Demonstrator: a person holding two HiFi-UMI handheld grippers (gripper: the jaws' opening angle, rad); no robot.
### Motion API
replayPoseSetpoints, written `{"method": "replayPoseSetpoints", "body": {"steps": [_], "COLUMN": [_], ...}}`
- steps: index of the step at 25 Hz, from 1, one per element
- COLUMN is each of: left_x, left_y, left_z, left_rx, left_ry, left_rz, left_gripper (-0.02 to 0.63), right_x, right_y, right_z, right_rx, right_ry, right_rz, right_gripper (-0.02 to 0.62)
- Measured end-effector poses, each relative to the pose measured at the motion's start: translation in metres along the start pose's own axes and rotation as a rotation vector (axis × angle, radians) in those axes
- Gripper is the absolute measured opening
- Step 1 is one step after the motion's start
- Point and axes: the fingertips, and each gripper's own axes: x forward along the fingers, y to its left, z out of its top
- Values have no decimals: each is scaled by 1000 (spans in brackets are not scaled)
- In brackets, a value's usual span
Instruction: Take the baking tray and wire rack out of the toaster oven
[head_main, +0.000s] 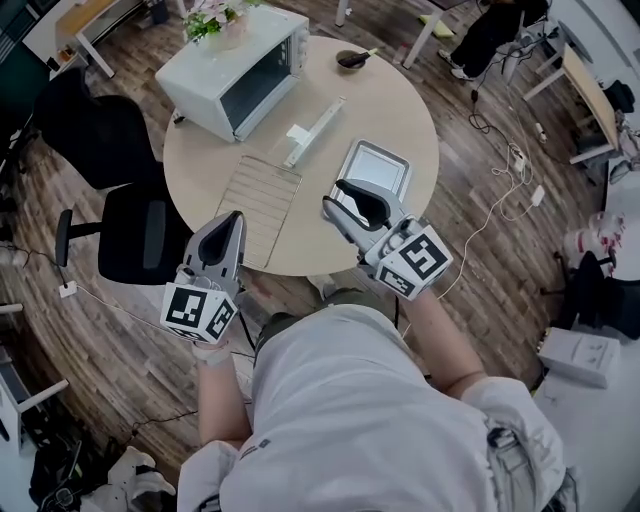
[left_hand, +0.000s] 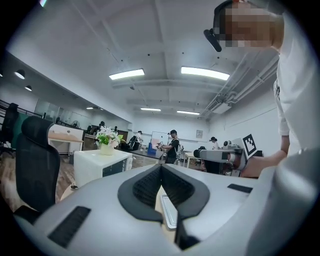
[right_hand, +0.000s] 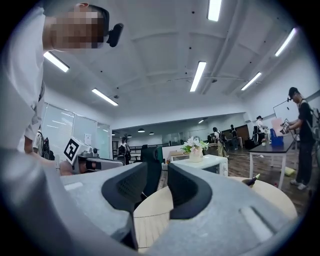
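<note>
The wire rack (head_main: 258, 205) lies flat on the round table (head_main: 395, 95), and the baking tray (head_main: 375, 170) lies to its right. The white toaster oven (head_main: 232, 75) stands at the table's far left with its front open. Both grippers hang in the air above the table's near edge. My left gripper (head_main: 235, 218) is shut with nothing between its fingers; its pads meet at the tips (left_hand: 161, 167). My right gripper (head_main: 337, 197) hovers over the tray's near end, open, with a bare gap between its pads (right_hand: 157, 172). The rack (right_hand: 145, 227) shows below that gap.
A long pale metal strip (head_main: 315, 130) lies between the oven and the tray. A small dark bowl (head_main: 352, 58) sits at the table's far edge. A black office chair (head_main: 130, 235) stands left of the table. Cables trail on the floor at the right.
</note>
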Motion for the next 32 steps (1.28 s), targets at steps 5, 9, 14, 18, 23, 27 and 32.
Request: {"method": "replayPoseSetpoints", "body": {"steps": [5, 9, 14, 18, 23, 27, 32], "left_x": [3, -1, -4, -6, -8, -11, -12], "left_y": [-11, -13, -8, -4, 3, 6, 9], "left_z": [8, 9, 4, -4, -15, -15, -15], "left_rx": [39, 54, 37, 25, 4, -11, -13], "left_ry": [-3, -16, -16, -3, 2, 7, 12], "left_rz": [-20, -15, -6, 2, 17, 26, 35], "left_gripper": [-1, -1, -2, -1, 0, -2, 0], "right_x": [-2, -3, -1, 2, 6, 7, 11], "right_y": [0, 1, 5, 6, 2, 3, 1], "right_z": [-4, -15, -27, -31, -34, -34, -34], "right_rx": [-19, -18, -10, 1, 16, 29, 33], "right_ry": [-8, 5, 24, 30, 34, 33, 37], "right_rz": [2, -5, -8, -8, -11, -10, -17], "right_gripper": [133, 133, 132, 132, 132, 132, 132]}}
